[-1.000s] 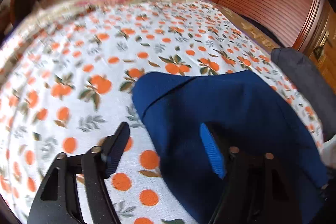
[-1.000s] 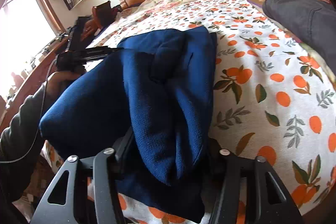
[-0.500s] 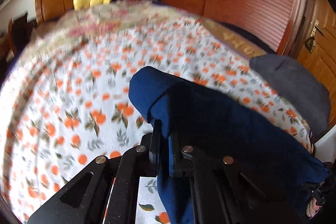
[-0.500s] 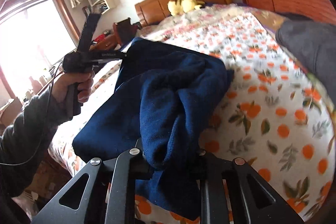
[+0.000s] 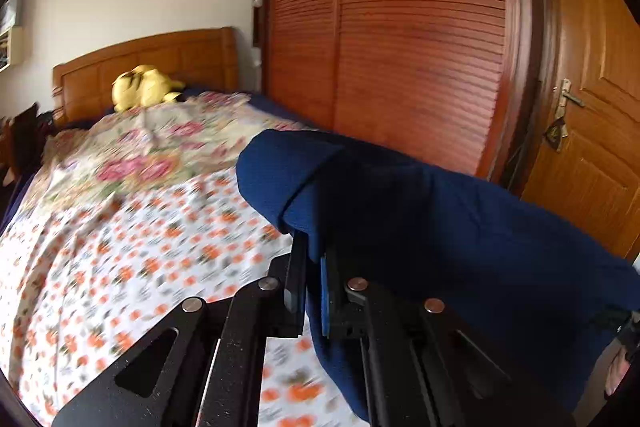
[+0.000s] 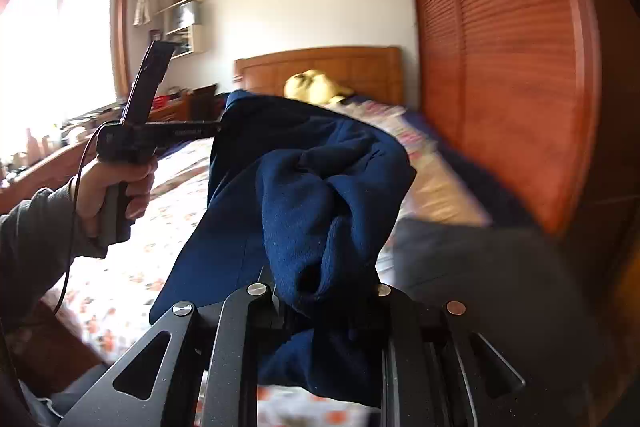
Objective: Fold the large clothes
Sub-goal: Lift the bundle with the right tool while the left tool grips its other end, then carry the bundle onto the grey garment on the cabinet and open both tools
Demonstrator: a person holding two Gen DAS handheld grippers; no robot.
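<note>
Sweater (image 5: pixel 440 227), dark blue, up in the air above the orange-print bedsheet (image 5: pixel 120 247), strung between both tools. Left gripper (image 5: pixel 314 279) clamped tight on a thin fold; right gripper (image 6: pixel 320 301) squeezing a bunched wad. Yellow plush toy (image 5: pixel 142 91) far off by the headboard (image 5: pixel 160 55).

A: Where is the dark blue fleece garment (image 6: pixel 320 195)?
B: Above the orange-print bedsheet (image 5: pixel 120 259), strung between both grippers.
A: And behind it?
B: The yellow plush toy (image 5: pixel 142 91), against the wooden headboard (image 5: pixel 168 61).
</note>
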